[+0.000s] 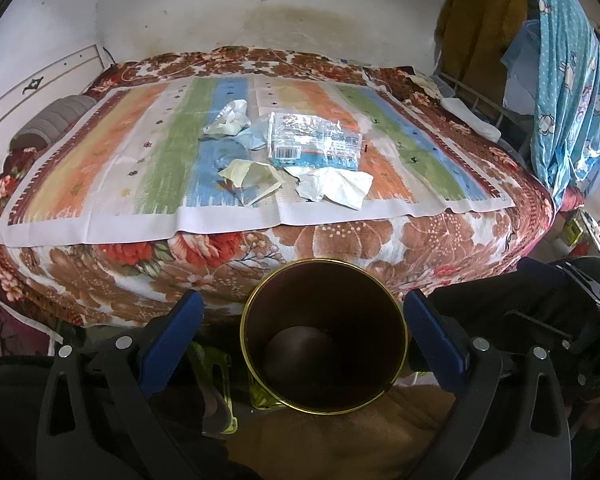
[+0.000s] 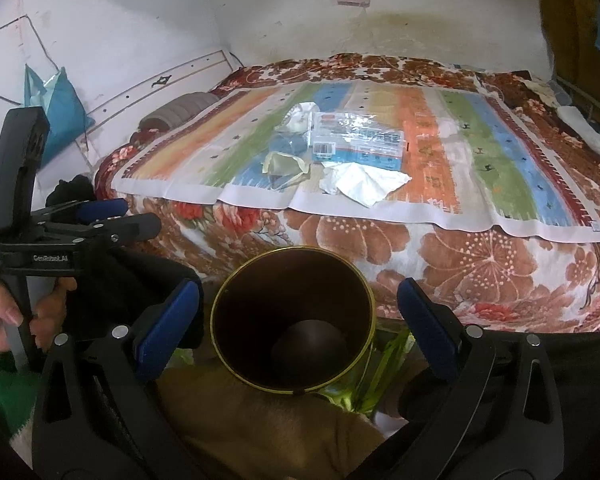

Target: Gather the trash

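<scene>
Between both claws: dark gold-rimmed bin, untouched | left claw jaws apart | right claw jaws apart | beyond the claws, on the bed's striped cloth: crumpled papers, plastic packet.

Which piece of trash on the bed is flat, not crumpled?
The clear plastic package with a barcode; the white paper and the other scraps around it are crumpled.

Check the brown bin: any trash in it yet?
Looks empty: the bin stands upright, its dark floor bare in both views. The scraps lie on the bed.
</scene>
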Demonstrator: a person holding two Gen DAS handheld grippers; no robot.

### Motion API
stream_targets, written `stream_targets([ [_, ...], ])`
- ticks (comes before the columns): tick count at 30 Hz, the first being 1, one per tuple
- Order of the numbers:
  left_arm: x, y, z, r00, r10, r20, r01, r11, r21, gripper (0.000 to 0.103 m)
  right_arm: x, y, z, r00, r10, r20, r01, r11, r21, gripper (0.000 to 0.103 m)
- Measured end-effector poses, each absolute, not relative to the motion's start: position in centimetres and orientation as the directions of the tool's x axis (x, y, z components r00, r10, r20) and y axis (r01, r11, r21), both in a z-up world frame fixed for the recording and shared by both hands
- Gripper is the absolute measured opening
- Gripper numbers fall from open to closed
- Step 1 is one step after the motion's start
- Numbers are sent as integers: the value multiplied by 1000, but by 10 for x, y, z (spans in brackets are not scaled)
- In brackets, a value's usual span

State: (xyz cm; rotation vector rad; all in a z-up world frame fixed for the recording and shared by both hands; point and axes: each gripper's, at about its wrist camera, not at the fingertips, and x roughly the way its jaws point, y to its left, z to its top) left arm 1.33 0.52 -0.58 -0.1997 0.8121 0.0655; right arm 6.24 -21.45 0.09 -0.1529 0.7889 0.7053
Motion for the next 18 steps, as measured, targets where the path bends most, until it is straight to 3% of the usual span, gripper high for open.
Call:
stream_targets([
  [10, 24, 12, 0, 685, -16, -729, -144, 977, -157, 97, 77, -208, 0, 464, 532, -708, -637, 756, 151, 94],
  [18, 41, 16, 5, 673, 37, -739, -150, 985, -87, 97, 92, -196, 6, 464, 510, -724, -656, 747, 106, 94],
])
